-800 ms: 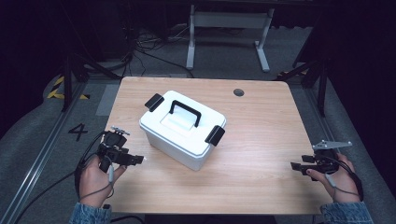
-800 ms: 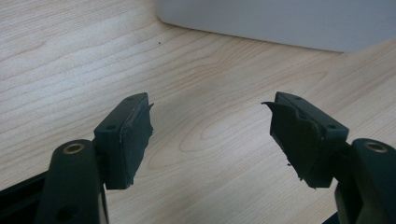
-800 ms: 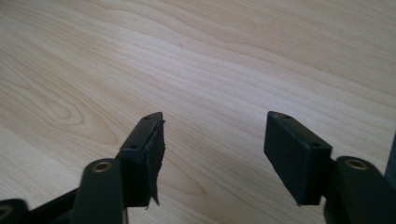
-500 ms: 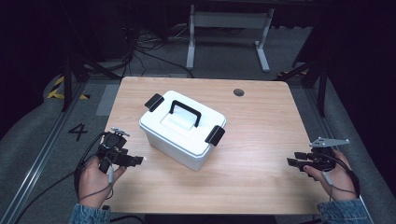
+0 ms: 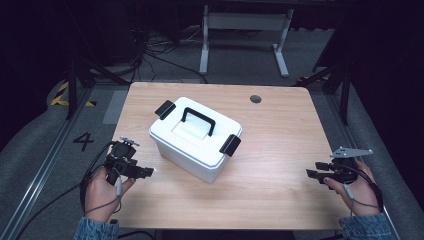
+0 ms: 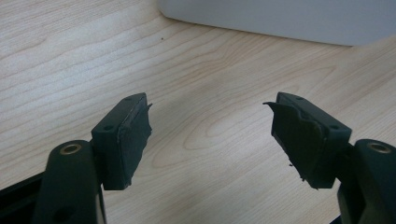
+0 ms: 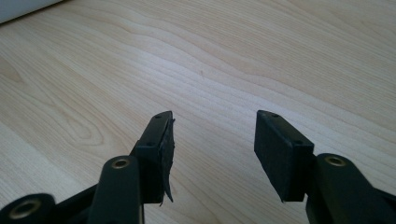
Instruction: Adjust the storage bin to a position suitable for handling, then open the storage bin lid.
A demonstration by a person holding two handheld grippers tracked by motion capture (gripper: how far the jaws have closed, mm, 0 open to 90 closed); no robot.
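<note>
A white lidded box [image 5: 192, 145] with a black handle [image 5: 198, 120] and two black latches sits turned at an angle on the wooden table [image 5: 280, 135], left of centre. Its lid is down. My left gripper [image 5: 148, 172] rests at the table's front left, pointing toward the box, open with nothing between its jaws. In the left gripper view the box's white wall [image 6: 280, 18] lies just ahead of the open gripper [image 6: 210, 116]. My right gripper [image 5: 311, 170] hovers at the front right edge, open and empty; in its own view the right gripper [image 7: 212, 128] faces bare wood.
A round cable hole [image 5: 255, 99] sits near the table's far edge. Behind the table stands a grey metal frame [image 5: 240, 30] with cables on the floor. A painted number marks the floor at left [image 5: 83, 141].
My right gripper has shifted slightly left and inward along the front right edge. The left gripper and the box stay put.
</note>
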